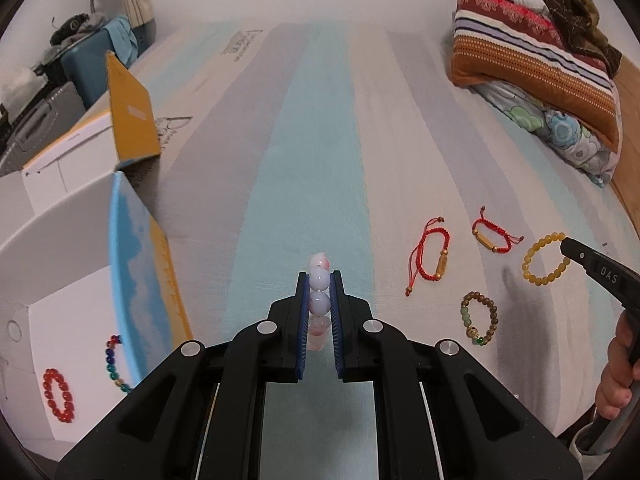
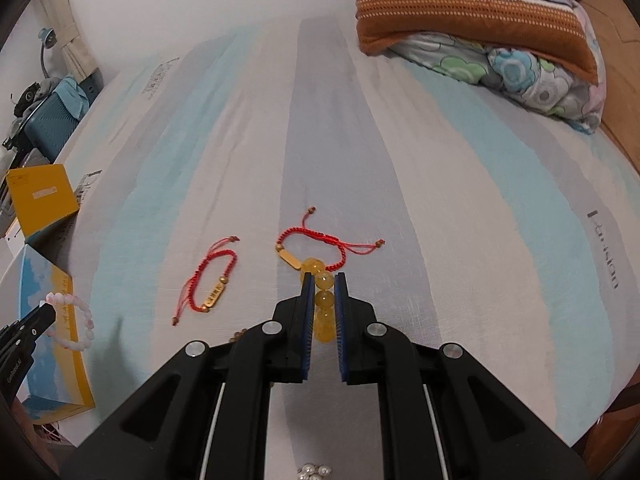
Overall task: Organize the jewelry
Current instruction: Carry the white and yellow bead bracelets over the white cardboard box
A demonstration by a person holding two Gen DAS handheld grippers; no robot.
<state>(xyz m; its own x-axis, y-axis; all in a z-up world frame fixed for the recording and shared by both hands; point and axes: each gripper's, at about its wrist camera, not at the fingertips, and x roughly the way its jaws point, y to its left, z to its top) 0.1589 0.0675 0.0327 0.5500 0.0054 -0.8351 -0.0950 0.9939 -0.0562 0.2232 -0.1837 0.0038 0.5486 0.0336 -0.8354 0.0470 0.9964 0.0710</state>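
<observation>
My left gripper (image 1: 319, 280) is shut on a pale pink-and-white bead bracelet (image 1: 319, 280), held above the striped bed sheet; the same bracelet (image 2: 76, 322) hangs at the left edge of the right wrist view. My right gripper (image 2: 323, 280) is shut on a yellow bead bracelet (image 2: 323, 300), which shows as a ring (image 1: 546, 258) in the left wrist view. On the sheet lie two red cord bracelets (image 1: 430, 258) (image 1: 494, 236) and a brown-and-green bead bracelet (image 1: 480, 318). A white box (image 1: 24, 264) at the left holds a red bead bracelet (image 1: 59, 394) and a multicoloured one (image 1: 114, 360).
The box's blue-and-yellow lid (image 1: 140, 276) stands up along its right side, with a yellow box (image 1: 130, 116) behind. Striped and floral pillows (image 1: 536, 68) lie at the far right. A hand (image 1: 616, 372) holds the right gripper. Small pearl beads (image 2: 314, 471) lie at the near edge.
</observation>
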